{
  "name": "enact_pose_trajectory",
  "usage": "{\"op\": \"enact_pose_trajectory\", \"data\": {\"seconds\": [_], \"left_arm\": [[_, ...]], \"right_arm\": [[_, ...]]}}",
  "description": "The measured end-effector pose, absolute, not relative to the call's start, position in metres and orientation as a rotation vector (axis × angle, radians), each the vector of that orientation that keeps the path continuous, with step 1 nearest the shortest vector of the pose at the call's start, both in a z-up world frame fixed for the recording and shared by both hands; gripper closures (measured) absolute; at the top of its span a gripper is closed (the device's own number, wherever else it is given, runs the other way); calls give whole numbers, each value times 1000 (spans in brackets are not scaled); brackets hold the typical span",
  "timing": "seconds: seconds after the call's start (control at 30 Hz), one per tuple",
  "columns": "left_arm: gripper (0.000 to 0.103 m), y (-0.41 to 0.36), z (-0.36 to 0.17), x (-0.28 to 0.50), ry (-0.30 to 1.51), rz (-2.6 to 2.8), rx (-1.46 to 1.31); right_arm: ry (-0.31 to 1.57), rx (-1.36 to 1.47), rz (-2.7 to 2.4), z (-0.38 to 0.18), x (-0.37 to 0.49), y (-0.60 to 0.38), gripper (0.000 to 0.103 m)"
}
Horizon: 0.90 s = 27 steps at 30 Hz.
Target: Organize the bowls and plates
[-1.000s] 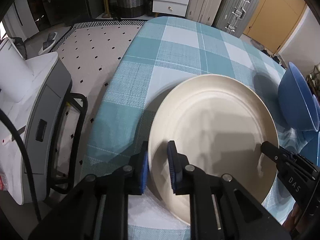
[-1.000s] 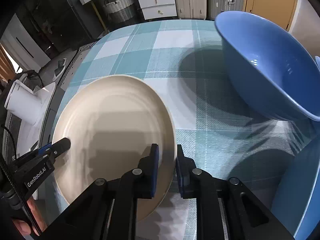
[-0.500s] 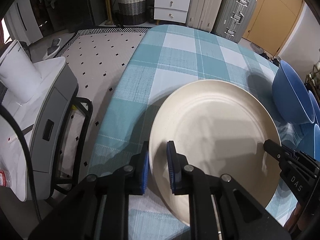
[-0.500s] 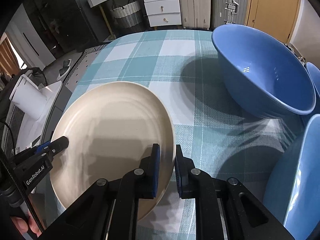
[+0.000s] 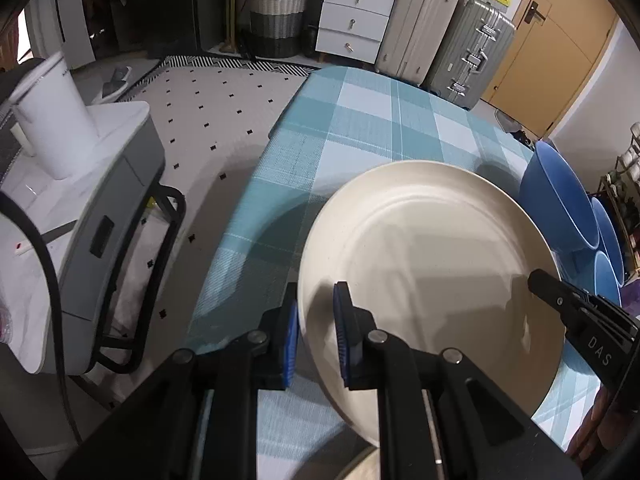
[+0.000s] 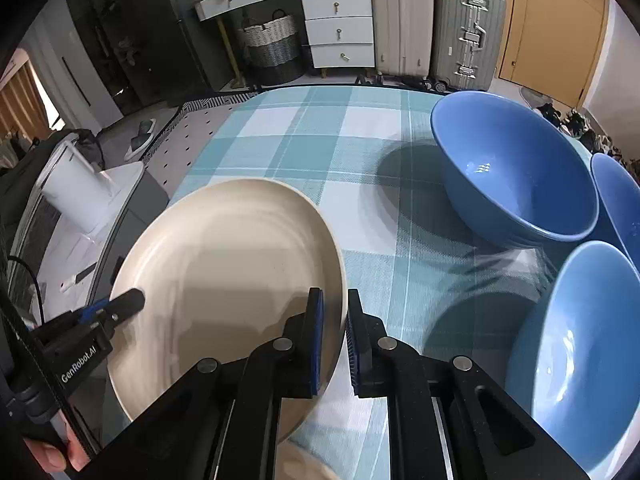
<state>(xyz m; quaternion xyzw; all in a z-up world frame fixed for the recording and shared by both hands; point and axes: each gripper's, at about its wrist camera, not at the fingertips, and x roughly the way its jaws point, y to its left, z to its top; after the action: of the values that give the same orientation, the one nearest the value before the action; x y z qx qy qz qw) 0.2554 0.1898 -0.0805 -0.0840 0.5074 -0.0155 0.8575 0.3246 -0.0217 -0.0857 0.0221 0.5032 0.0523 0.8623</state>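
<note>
Left wrist view: left hand-held gripper [image 5: 316, 338] clamped on cream plate [image 5: 432, 272] rim, lower centre; right hand-held gripper [image 6: 332, 342], jaws closing, clamps opposite rim. Plate above checked desk [image 5: 360, 128]; blue bowls [image 6: 516, 176] right.

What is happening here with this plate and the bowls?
A person holds a gripper in each hand, and both grip one round cream plate by opposite rims above the teal checked tablecloth. The left gripper pinches the left rim. The right gripper is on the right rim, its jaws closing on it. Three glossy blue bowls stand on the table to the right, not stacked.
</note>
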Motion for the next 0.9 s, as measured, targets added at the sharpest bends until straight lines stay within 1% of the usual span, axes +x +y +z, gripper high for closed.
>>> {"op": "enact_pose_trajectory", "data": {"seconds": [0.6,0.9], "left_arm": [[89,181,-54,187,1011,-69,-210],[89,178,-63,145,993,-69,-235]], "right_arm": [[1001,48,132,-59,240,-41,93],[984,18,151,-62,199,-46,93]]}}
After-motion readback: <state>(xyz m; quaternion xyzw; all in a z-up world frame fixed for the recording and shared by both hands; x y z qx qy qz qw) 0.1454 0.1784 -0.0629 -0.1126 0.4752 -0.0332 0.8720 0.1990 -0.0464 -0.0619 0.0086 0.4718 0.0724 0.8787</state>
